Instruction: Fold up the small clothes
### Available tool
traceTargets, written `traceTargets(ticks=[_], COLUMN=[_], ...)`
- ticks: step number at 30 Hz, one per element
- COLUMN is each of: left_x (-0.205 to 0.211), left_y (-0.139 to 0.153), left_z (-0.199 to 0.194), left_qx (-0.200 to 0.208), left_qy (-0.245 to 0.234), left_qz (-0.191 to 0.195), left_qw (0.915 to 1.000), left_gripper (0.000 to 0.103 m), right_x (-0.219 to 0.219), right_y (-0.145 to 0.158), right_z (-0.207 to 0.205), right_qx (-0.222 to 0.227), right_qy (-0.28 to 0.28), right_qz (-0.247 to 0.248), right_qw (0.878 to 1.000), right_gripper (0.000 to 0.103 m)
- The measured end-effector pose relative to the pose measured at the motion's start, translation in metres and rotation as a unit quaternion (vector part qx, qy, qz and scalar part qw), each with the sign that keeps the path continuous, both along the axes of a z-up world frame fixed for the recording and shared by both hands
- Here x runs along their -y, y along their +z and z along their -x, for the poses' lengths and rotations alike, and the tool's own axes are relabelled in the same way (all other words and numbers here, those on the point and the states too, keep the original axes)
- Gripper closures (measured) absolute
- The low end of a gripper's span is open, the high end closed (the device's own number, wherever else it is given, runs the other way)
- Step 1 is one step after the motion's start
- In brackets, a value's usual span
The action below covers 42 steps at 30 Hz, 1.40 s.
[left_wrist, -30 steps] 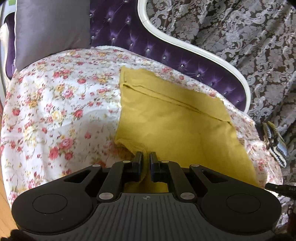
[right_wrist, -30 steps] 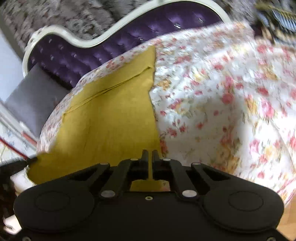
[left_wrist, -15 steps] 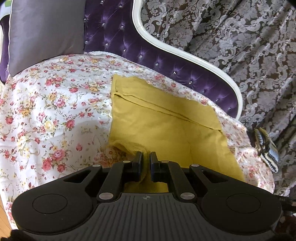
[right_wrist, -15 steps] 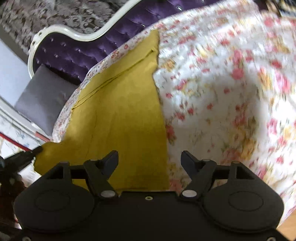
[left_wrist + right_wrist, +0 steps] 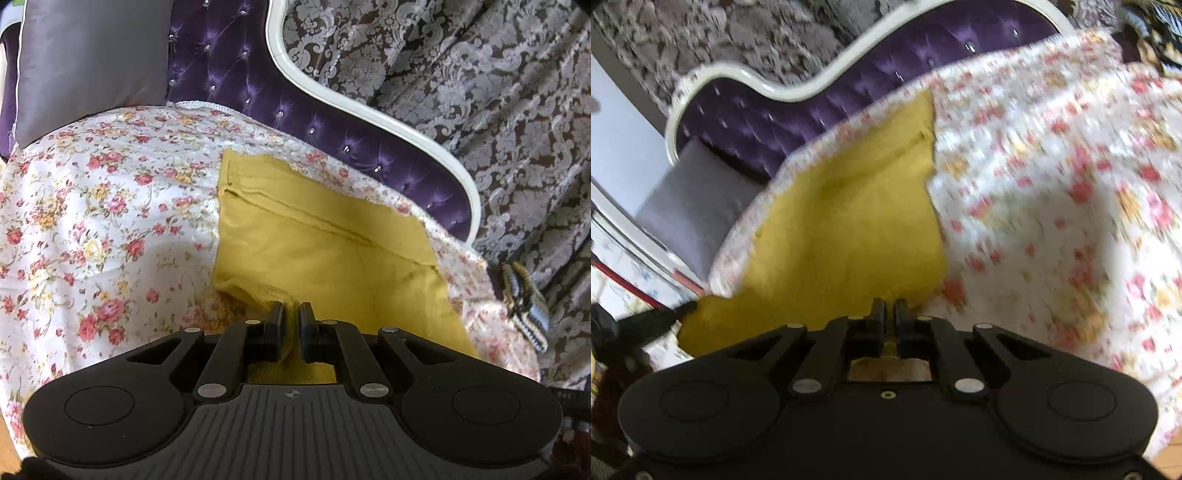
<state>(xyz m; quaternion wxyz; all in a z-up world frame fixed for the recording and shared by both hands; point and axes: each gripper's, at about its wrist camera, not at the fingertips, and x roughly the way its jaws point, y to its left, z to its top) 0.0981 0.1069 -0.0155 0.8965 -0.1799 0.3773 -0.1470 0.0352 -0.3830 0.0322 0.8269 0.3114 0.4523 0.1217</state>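
Note:
A mustard-yellow garment [image 5: 325, 251] lies spread on the floral sheet [image 5: 92, 221] over a sofa seat. My left gripper [image 5: 291, 314] is shut on the garment's near left corner, which is bunched and lifted a little. In the right wrist view the same garment [image 5: 849, 229] lies ahead, and my right gripper [image 5: 889, 308] is shut on its near right edge. The left gripper's tip [image 5: 665, 319] shows at the left, pinching the other corner.
The purple tufted sofa back with a white frame [image 5: 332, 99] curves behind the seat. A grey cushion [image 5: 92, 62] stands at the back left. A patterned curtain [image 5: 480, 92] hangs behind. A striped cloth [image 5: 524, 302] hangs off the seat's right edge.
My right gripper opened half a second ago and has shut again on the garment's near edge. My left gripper kept its hold and moved forward a little.

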Motion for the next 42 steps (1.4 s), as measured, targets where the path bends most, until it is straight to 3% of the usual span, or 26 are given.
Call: traceTargets(ticks=[2, 4, 8, 14, 17, 18, 21, 23, 24, 25, 26, 30, 32, 33, 34, 37, 39, 42], left_x=[-0.002, -0.003, -0.007, -0.016, -0.017, -0.016, -0.011, -0.006, -0.005, -0.004, -0.004, -0.007, -0.011, -0.013, -0.015, -0.018, -0.019, -0.016], left_y=[0.004, 0.008, 0.012, 0.012, 0.007, 0.007, 0.007, 0.003, -0.001, -0.006, -0.011, -0.03, -0.036, -0.038, -0.039, -0.038, -0.038, -0.039], left_z=[-0.006, -0.017, -0.048, -0.116, -0.145, -0.15, -0.149, -0.138, -0.132, -0.126, -0.12, -0.103, -0.098, -0.096, -0.096, -0.095, -0.094, -0.093], left_qx=[0.004, 0.007, 0.014, 0.038, 0.045, 0.051, 0.073, 0.082, 0.079, 0.075, 0.069, 0.043, 0.038, 0.037, 0.037, 0.042, 0.047, 0.054], left_qy=[0.0, -0.001, -0.002, 0.038, 0.055, 0.05, 0.021, -0.004, -0.015, -0.023, -0.029, -0.049, -0.053, -0.054, -0.054, -0.053, -0.056, -0.065], left_qz=[0.005, 0.012, 0.027, 0.007, -0.023, -0.036, -0.081, -0.121, -0.135, -0.14, -0.14, -0.125, -0.125, -0.126, -0.127, -0.137, -0.145, -0.16], left_qw=[1.0, 0.9999, 0.9995, 0.9985, 0.9972, 0.9968, 0.9938, 0.9893, 0.9875, 0.987, 0.9873, 0.99, 0.9899, 0.9898, 0.9898, 0.9883, 0.9867, 0.9835], left_gripper=[0.094, 0.094, 0.095, 0.095, 0.095, 0.094, 0.092, 0.077, 0.073, 0.073, 0.073, 0.069, 0.068, 0.066, 0.062, 0.055, 0.051, 0.048], right_x=[0.0, 0.004, 0.003, -0.007, -0.016, -0.018, -0.022, -0.032, -0.037, -0.043, -0.046, -0.058, -0.062, -0.065, -0.07, -0.073, -0.063, -0.037], right_y=[0.009, 0.014, 0.017, -0.004, -0.021, -0.027, -0.028, -0.026, -0.026, -0.028, -0.03, -0.044, -0.047, -0.047, -0.044, -0.026, -0.011, -0.01], right_z=[-0.012, -0.029, -0.083, -0.175, -0.208, -0.216, -0.212, -0.2, -0.193, -0.189, -0.184, -0.174, -0.172, -0.171, -0.17, -0.167, -0.172, -0.194], right_qx=[0.015, 0.031, 0.065, 0.079, 0.08, 0.08, 0.099, 0.115, 0.119, 0.119, 0.118, 0.094, 0.085, 0.083, 0.084, 0.125, 0.153, 0.143], right_qy=[0.002, 0.001, 0.007, 0.01, 0.006, 0.009, 0.038, 0.084, 0.109, 0.129, 0.144, 0.185, 0.202, 0.213, 0.224, 0.218, 0.173, 0.083], right_qz=[0.008, -0.016, -0.014, 0.021, 0.052, 0.055, 0.07, 0.098, 0.112, 0.122, 0.128, 0.157, 0.153, 0.152, 0.154, 0.144, 0.151, 0.188], right_qw=[1.0, 0.999, 0.998, 0.997, 0.995, 0.995, 0.992, 0.985, 0.981, 0.977, 0.974, 0.966, 0.964, 0.962, 0.959, 0.957, 0.961, 0.968], right_gripper=[0.092, 0.092, 0.093, 0.097, 0.096, 0.089, 0.085, 0.07, 0.05, 0.04, 0.039, 0.04, 0.049, 0.09, 0.098, 0.098, 0.098, 0.098])
